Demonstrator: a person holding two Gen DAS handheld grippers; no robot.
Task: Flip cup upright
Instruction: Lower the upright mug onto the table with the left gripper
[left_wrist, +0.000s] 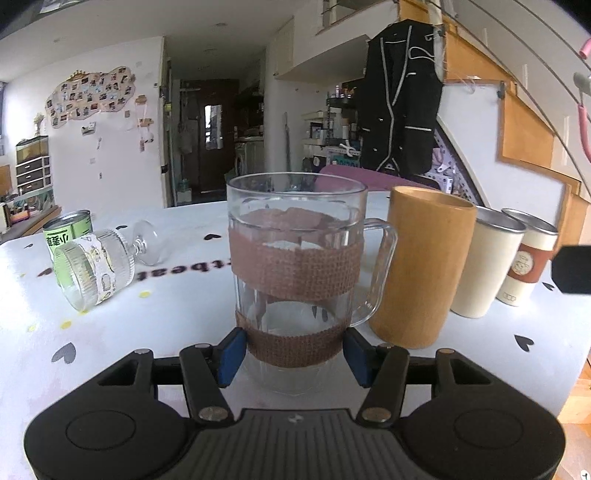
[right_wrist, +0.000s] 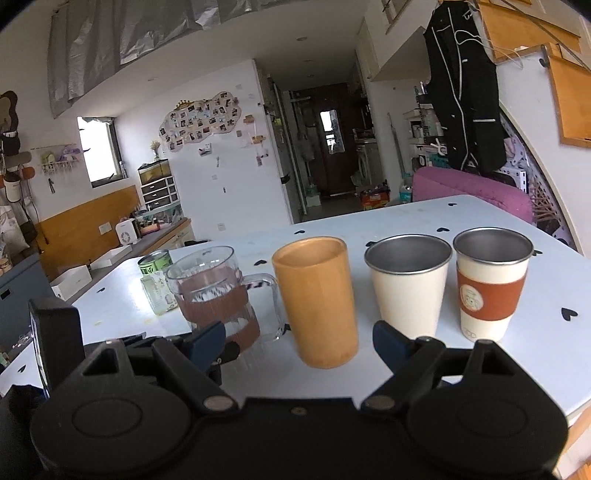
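Observation:
A clear glass mug (left_wrist: 295, 266) with two brown burlap bands stands upright on the white table (left_wrist: 147, 332), its handle to the right. My left gripper (left_wrist: 293, 354) has its blue pads (left_wrist: 231, 354) pressed against both sides of the mug's base. A ribbed stemmed glass (left_wrist: 99, 266) lies on its side at the left, mouth toward me. In the right wrist view the mug (right_wrist: 214, 291) is at the left, with the ribbed glass (right_wrist: 159, 291) partly hidden behind it. My right gripper (right_wrist: 299, 339) hangs open and holds nothing, in front of the bamboo cup (right_wrist: 317, 299).
Upright in a row right of the mug are a bamboo cup (left_wrist: 424, 266), a cream metal cup (left_wrist: 487, 262) and a cup with an orange sleeve (left_wrist: 528, 258). A green can (left_wrist: 68, 229) stands behind the lying glass. The table's right edge (right_wrist: 569, 406) is close.

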